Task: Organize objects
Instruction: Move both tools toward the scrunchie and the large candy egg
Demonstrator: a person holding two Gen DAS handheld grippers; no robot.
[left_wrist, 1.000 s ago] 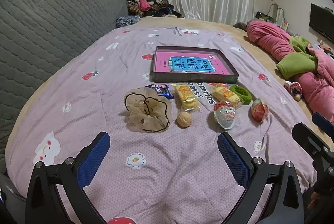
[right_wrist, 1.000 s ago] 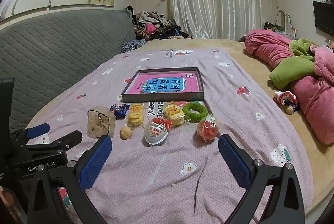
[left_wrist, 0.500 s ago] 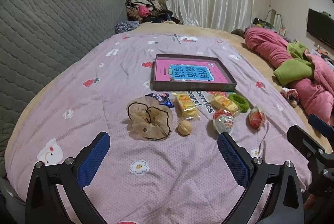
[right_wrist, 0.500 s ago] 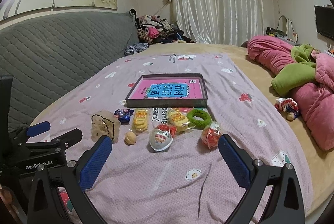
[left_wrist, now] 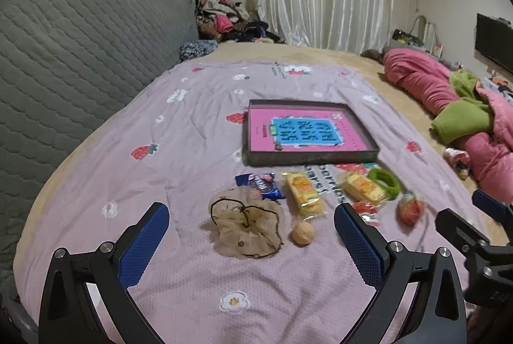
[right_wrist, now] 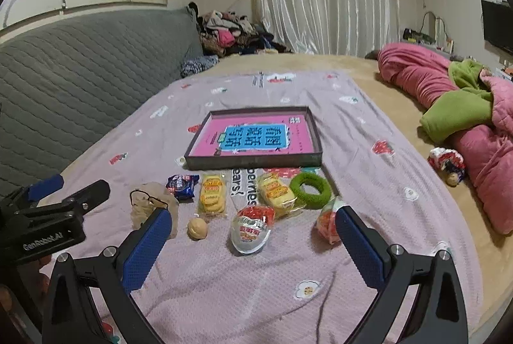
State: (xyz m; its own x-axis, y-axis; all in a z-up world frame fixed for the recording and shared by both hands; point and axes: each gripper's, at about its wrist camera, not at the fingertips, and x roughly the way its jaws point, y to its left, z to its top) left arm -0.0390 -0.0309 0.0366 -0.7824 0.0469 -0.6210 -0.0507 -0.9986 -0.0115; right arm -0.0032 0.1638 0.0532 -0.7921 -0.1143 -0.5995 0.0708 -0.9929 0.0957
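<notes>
Both of my hand-held grippers have come lower and closer to the row of things on the bed (left_wrist: 192, 106). My left hand-held gripper (left_wrist: 251, 243) hangs released over the beige scrunchie (left_wrist: 247, 227) and walnut (left_wrist: 302, 233); my right hand-held gripper (right_wrist: 253, 243) is released over the egg-shaped toy (right_wrist: 251, 231). Beyond the row, the tray (right_wrist: 256, 160) holds only a pink book (right_wrist: 256, 137). Only the right view shows the egg-shaped toy whole; in the left view my finger hides most of it.
</notes>
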